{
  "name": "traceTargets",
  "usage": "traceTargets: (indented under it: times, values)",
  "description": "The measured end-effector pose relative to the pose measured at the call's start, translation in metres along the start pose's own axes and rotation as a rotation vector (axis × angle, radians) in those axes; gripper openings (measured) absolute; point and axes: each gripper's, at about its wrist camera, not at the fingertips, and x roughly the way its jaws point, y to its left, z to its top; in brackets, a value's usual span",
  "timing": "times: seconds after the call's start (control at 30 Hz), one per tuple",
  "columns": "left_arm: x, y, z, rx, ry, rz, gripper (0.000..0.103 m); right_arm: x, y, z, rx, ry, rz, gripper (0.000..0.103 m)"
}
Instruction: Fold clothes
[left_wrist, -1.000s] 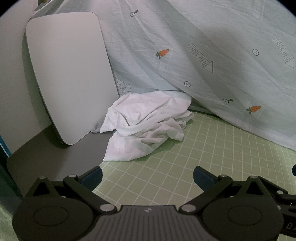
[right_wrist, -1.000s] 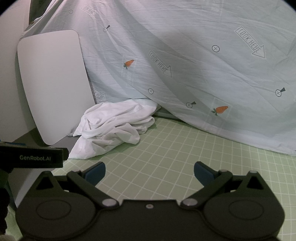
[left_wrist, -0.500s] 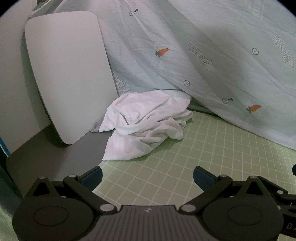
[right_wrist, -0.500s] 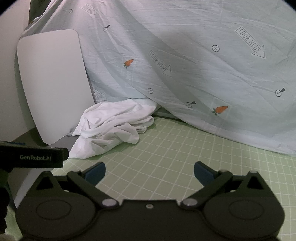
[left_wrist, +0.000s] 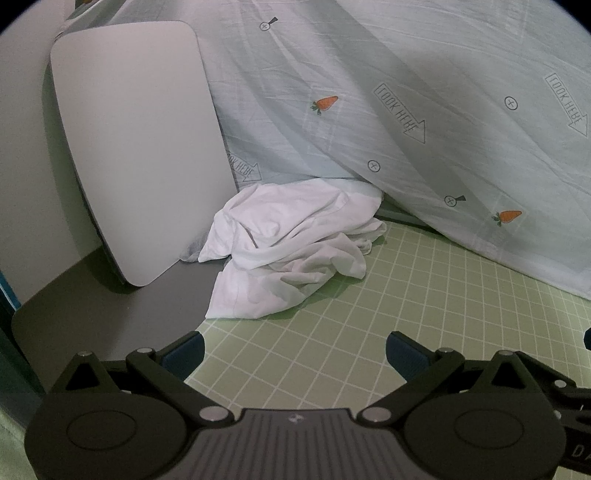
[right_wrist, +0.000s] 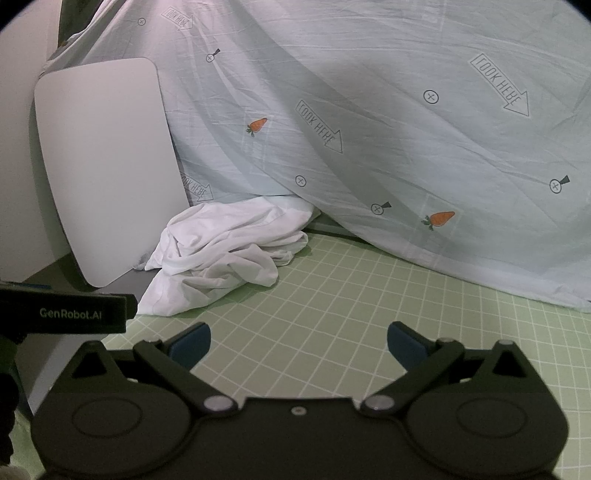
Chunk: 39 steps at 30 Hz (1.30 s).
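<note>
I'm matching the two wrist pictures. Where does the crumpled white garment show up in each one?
Left wrist: white garment at centre, between the leaning board and the green grid mat.
Right wrist: white garment left of centre, lower down.
Shared landmark: the board, just left of it in both.

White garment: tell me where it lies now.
The crumpled white garment lies left of centre in both views, on the green grid mat's far edge, between the leaning white board and the carrot-print sheet.
</note>
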Motion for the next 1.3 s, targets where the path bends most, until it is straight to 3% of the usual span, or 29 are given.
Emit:
traceTargets:
  times: [0.57, 0.87, 1.07, 1.3]
  values:
    - [0.003, 0.003, -0.005, 0.011, 0.027, -0.027, 0.103, 0.001, 0.0, -0.005, 0.001, 0.016, -0.002, 0.103]
    - [0.026, 0.006, -0.002, -0.005, 0.078, -0.022, 0.103, 0.026, -0.005, -0.002, 0.028, 0.044, -0.006, 0.103]
    - [0.064, 0.023, 0.015, -0.082, 0.102, -0.018, 0.103, 0.069, -0.009, 0.014, 0.028, 0.079, 0.005, 0.103]
    - [0.149, 0.054, 0.053, -0.155, 0.156, -0.01, 0.103, 0.158, -0.011, 0.053, 0.019, 0.118, -0.017, 0.103]
